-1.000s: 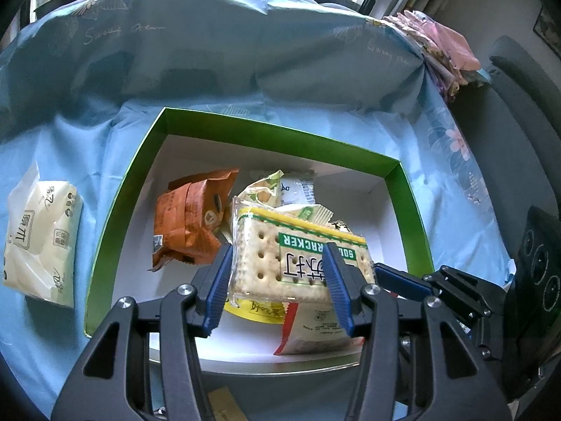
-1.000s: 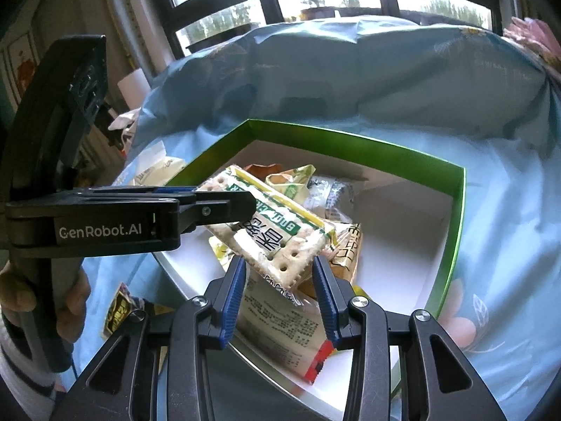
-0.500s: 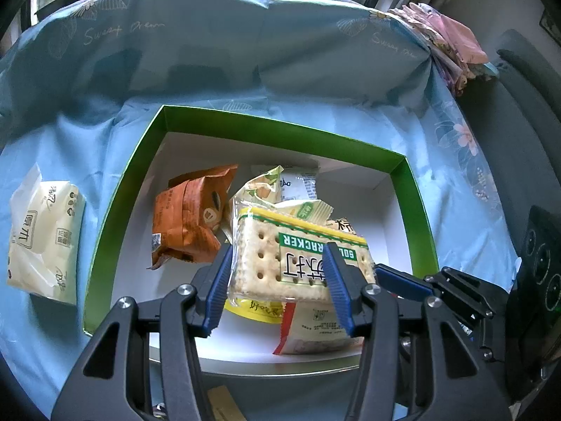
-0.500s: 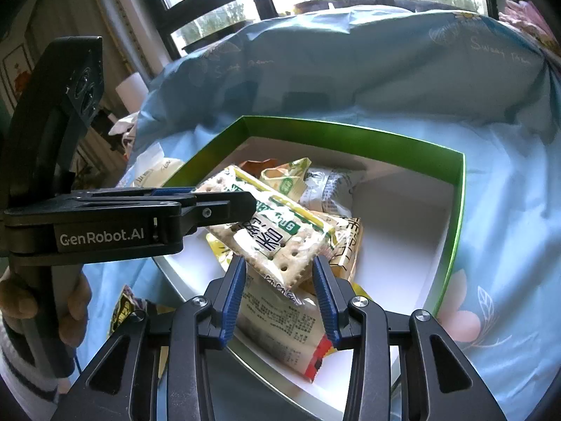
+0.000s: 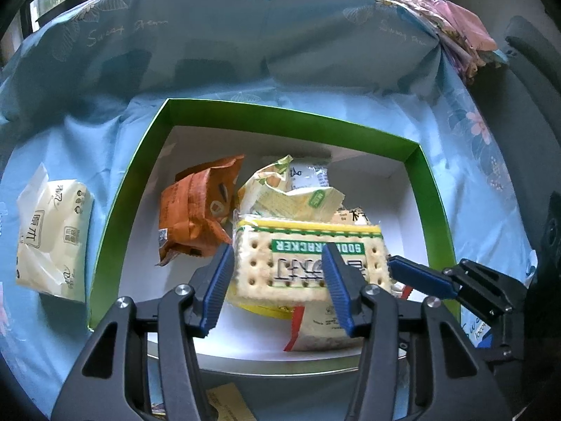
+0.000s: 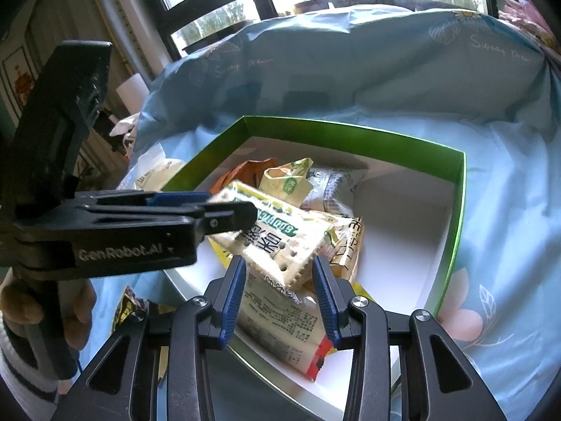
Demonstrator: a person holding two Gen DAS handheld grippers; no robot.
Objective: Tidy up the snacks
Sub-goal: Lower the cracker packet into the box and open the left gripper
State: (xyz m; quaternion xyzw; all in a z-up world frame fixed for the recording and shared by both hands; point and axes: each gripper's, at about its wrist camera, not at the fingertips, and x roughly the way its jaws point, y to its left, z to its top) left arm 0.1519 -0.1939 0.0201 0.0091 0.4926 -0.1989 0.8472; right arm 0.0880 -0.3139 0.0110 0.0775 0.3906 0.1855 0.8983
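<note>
One green box, open-topped, on the blue cloth; several snacks heaped in its near-left part.
One cracker pack, long axis running crosswise to the left gripper, lying atop the heap (whether the fingers bear on it cannot be told).
One orange bag, just left of the pack.
Left gripper: fingers spread, straddling the pack's left part.
Right gripper: fingers spread around the pack's near corner, equally near.
</note>
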